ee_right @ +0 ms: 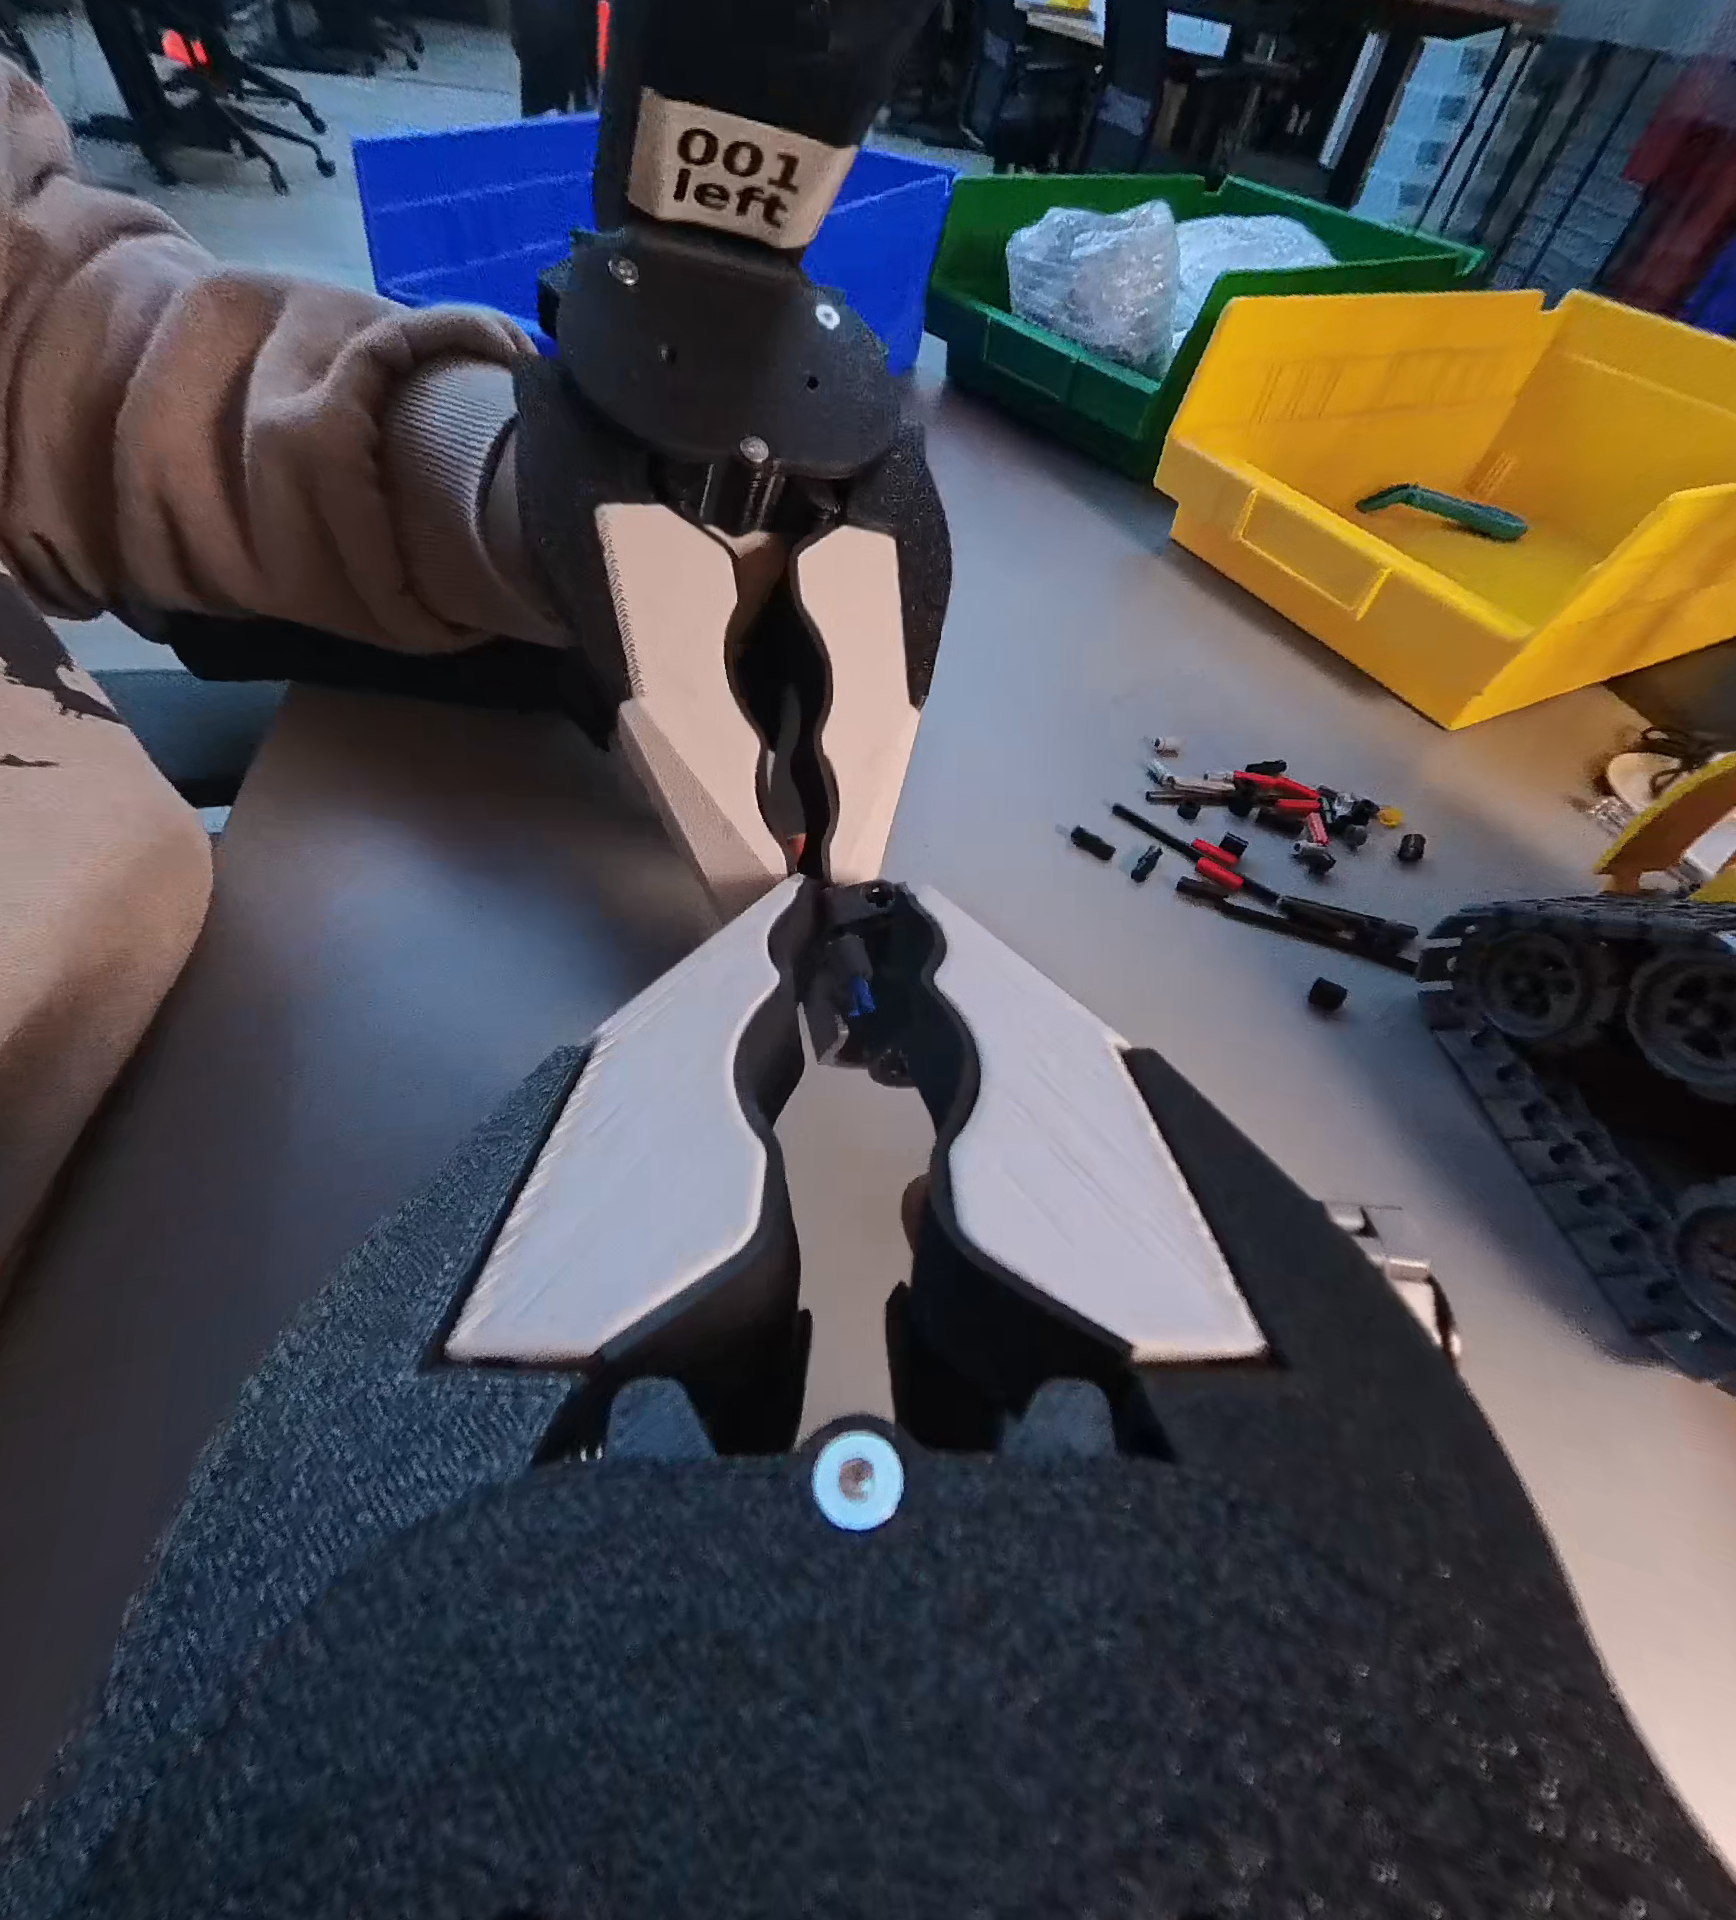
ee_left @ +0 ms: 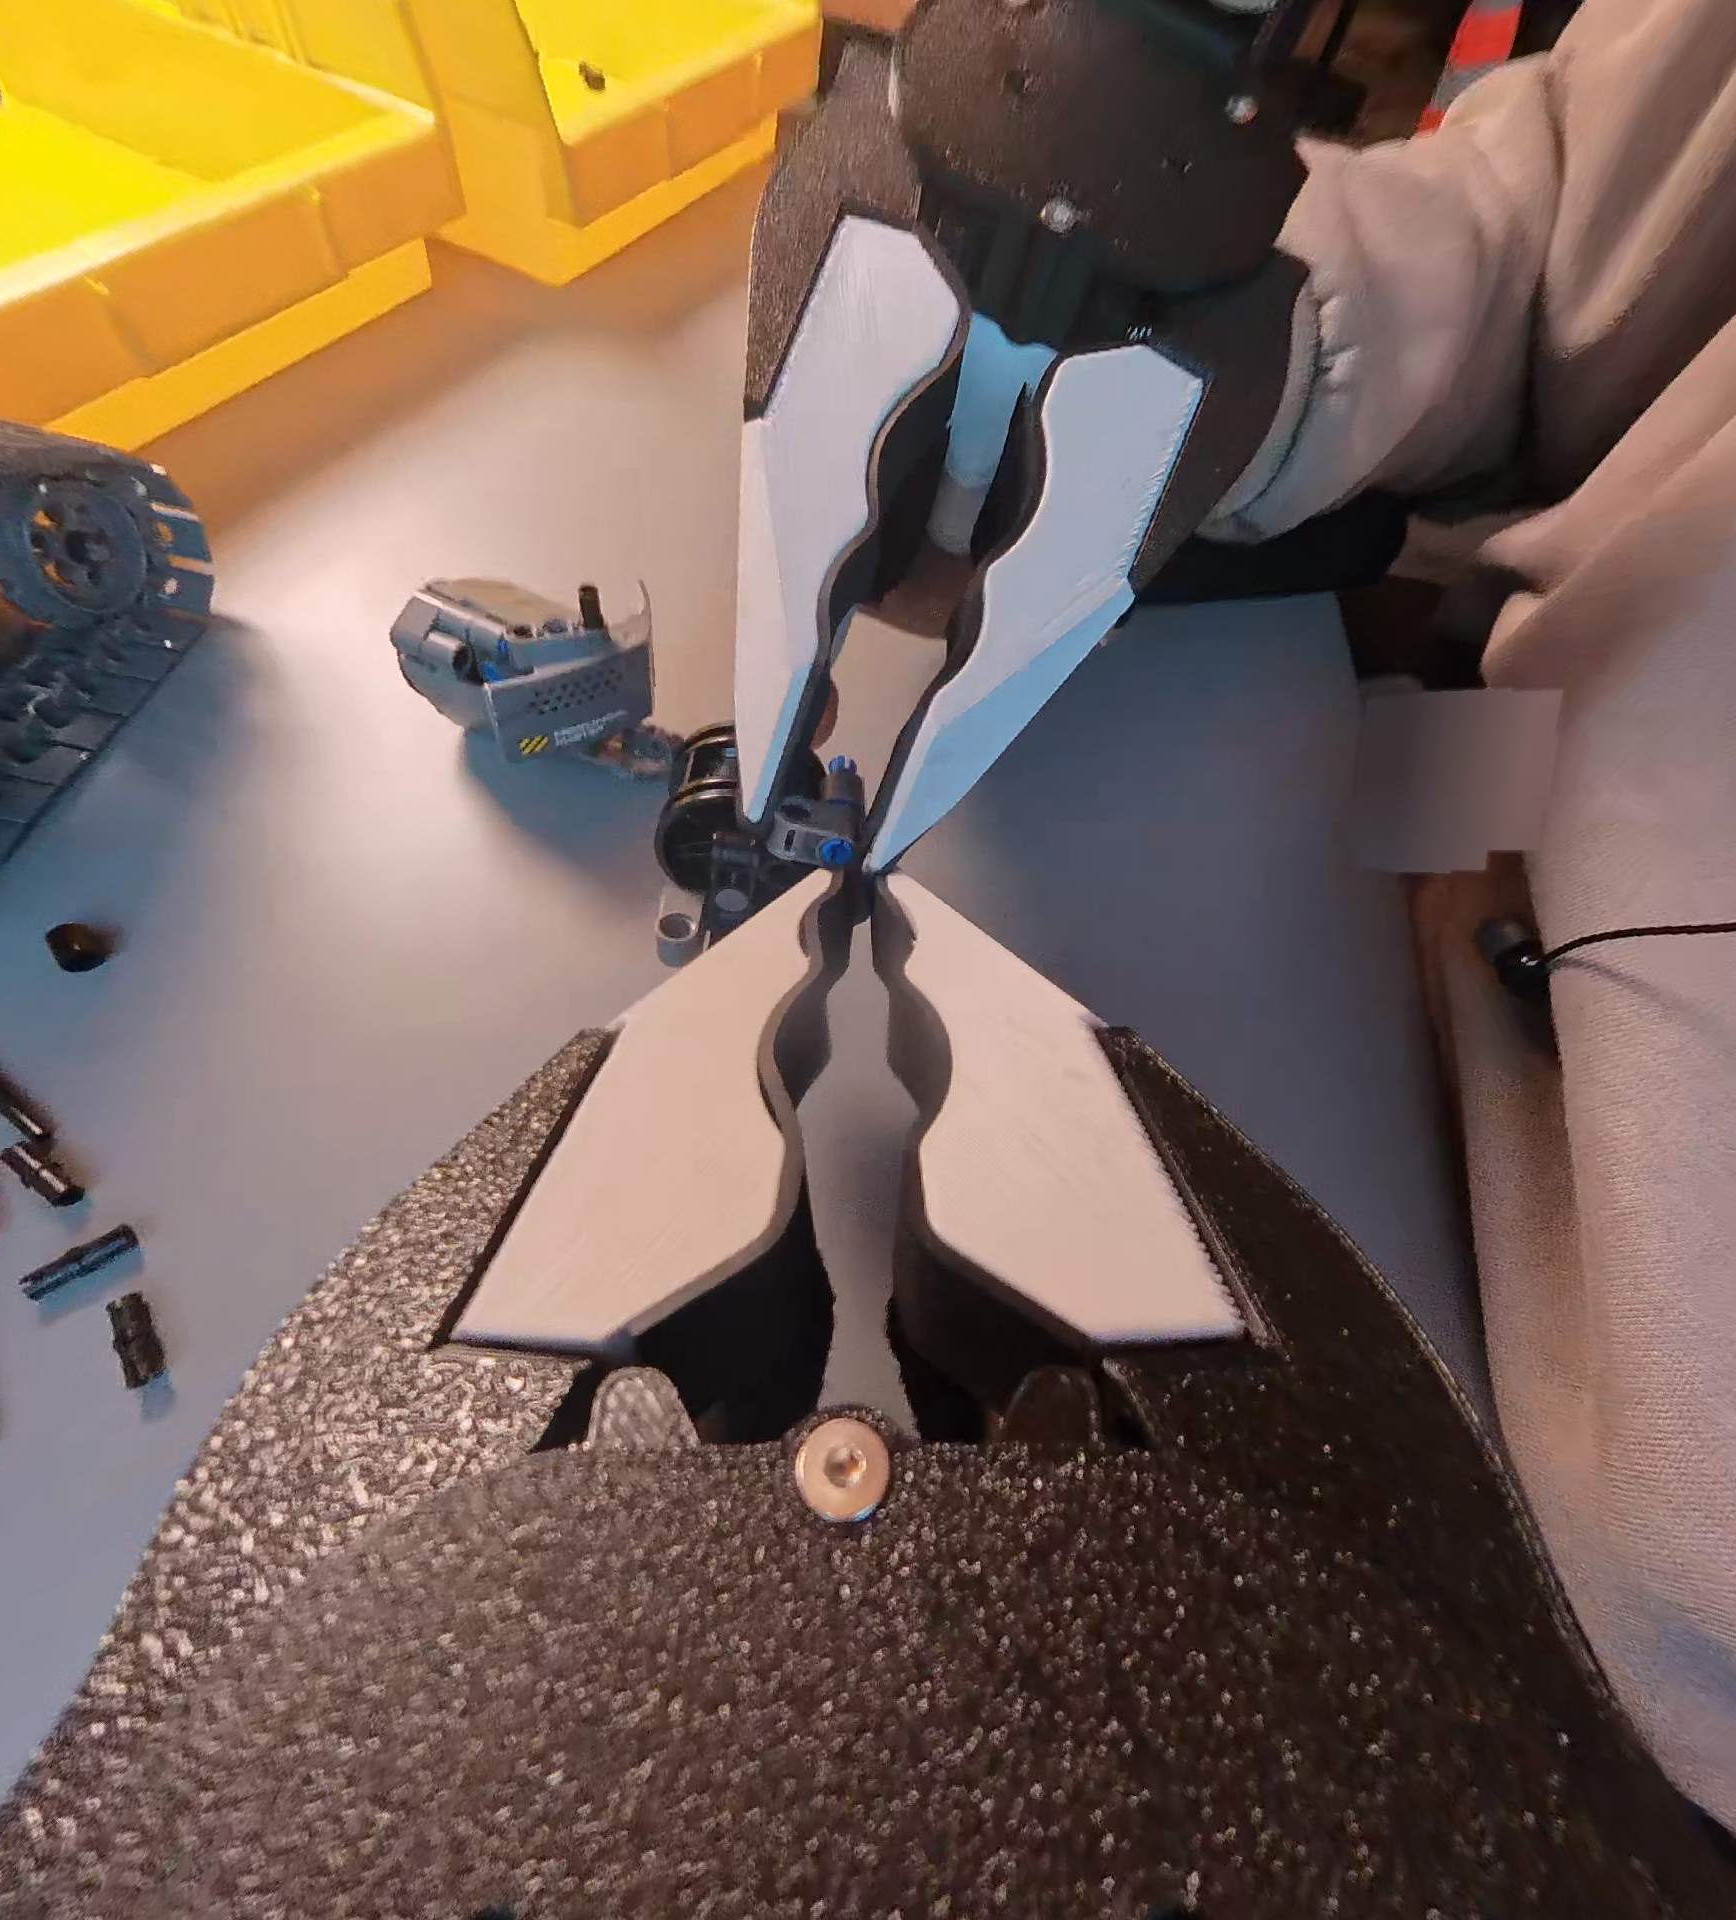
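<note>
My right gripper (ee_right: pixel 856 896) is shut on a small black toy-brick assembly with blue pins (ee_right: pixel 843 987) and holds it just above the grey table (ee_right: pixel 428 935). In the left wrist view the right gripper (ee_left: pixel 814 844) comes down from the top with the assembly (ee_left: pixel 791 836), whose black spool (ee_left: pixel 698 821) and grey beam end (ee_left: pixel 677 928) stick out to the left. My left gripper (ee_left: pixel 859 888) faces it tip to tip, its jaws nearly closed on a small black piece at the assembly's near end. It also shows in the right wrist view (ee_right: pixel 812 864).
Yellow bins (ee_left: pixel 220 208) (ee_right: pixel 1466 499), a green bin (ee_right: pixel 1082 343) and a blue bin (ee_right: pixel 459 208) stand at the back. A tracked toy vehicle (ee_right: pixel 1622 1039) (ee_left: pixel 33 623), a grey toy module (ee_left: pixel 531 655) and loose black and red pins (ee_right: pixel 1259 821) lie on the table. A beige sleeve (ee_right: pixel 168 416) is close by. Only a small space, under 4 cm, lies between the two pairs of fingers. It is some 9 centimetres from my right tips to the grey toy module (ee_left: pixel 531 655).
</note>
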Motion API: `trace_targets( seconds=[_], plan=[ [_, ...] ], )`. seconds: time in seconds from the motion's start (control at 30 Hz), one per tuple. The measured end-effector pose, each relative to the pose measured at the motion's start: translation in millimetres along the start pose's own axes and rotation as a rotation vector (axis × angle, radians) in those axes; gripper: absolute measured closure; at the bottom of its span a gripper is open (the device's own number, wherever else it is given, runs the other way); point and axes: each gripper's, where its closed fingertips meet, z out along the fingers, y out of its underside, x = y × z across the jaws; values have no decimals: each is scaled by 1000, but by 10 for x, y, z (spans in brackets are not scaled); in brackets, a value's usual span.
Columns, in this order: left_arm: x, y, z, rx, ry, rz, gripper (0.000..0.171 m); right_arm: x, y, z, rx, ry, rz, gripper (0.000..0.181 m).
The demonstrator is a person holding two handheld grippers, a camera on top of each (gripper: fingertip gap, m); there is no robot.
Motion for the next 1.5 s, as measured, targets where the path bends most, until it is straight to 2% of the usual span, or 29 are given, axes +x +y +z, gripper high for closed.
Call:
trace_targets(
  seconds=[0.2, 0.3, 0.43, 0.57, 0.7, 0.73, 0.8, 0.87, 0.9, 0.97, 1.07, 1.1, 1.17, 1.2, 1.27, 1.37, 1.43, 1.5],
  plan=[
    [-73, -313, -228, 207, 4, -34, 170, 105, -350, -220, 174, 29, -41, 167],
    [-85, -437, -403, 338, 67, -125, 170, 128, -344, -282, 166, 42, -50, 162],
    [-39, -413, -339, 317, 117, -149, 170, 104, -301, -224, 121, 113, -205, 161],
    [8, -388, -298, 312, 178, -230, 170, 118, -300, -237, 108, 146, -271, 158],
    [87, -387, -204, 302, 264, -341, 170, 45, -72, -107, -15, 104, -303, 126],
    [113, -388, -198, 301, 289, -357, 170, 52, -31, -85, -31, 110, -307, 126],
    [151, -372, -185, 289, 322, -376, 170, 64, -65, -104, -3, 117, -306, 144],
    [164, -396, -202, 307, 348, -410, 170, 52, -74, -108, -2, 82, -263, 145],
    [176, -399, -213, 306, 358, -408, 164, 58, -69, -107, -5, 75, -254, 145],
    [237, -402, -246, 277, 379, -367, 150, 42, -60, -102, -8, 44, -228, 146],
    [330, -333, -280, 191, 328, -193, 140, -33, -57, -86, -5, -23, -178, 146],
    [282, -291, -300, 160, 263, -132, 141, -53, -53, -101, -4, -45, -160, 153],
    [105, -347, -467, 211, 145, -80, 149, -15, -61, -165, 15, -62, -108, 153],
    [20, -382, -521, 238, 95, -81, 149, -43, -62, -178, 20, -93, -85, 153],
    [-9, -333, -457, 204, 31, 13, 142, -131, -62, -127, 22, -145, -74, 153],
    [147, -255, -298, 130, 43, 171, 147, -284, -28, -67, 4, -228, -64, 153],
    [194, -238, -294, 115, 55, 218, 160, -326, -40, -95, 25, -261, -47, 153],
    [253, -252, -327, 135, 95, 221, 165, -395, -88, -131, 48, -311, -15, 153]
  ],
)
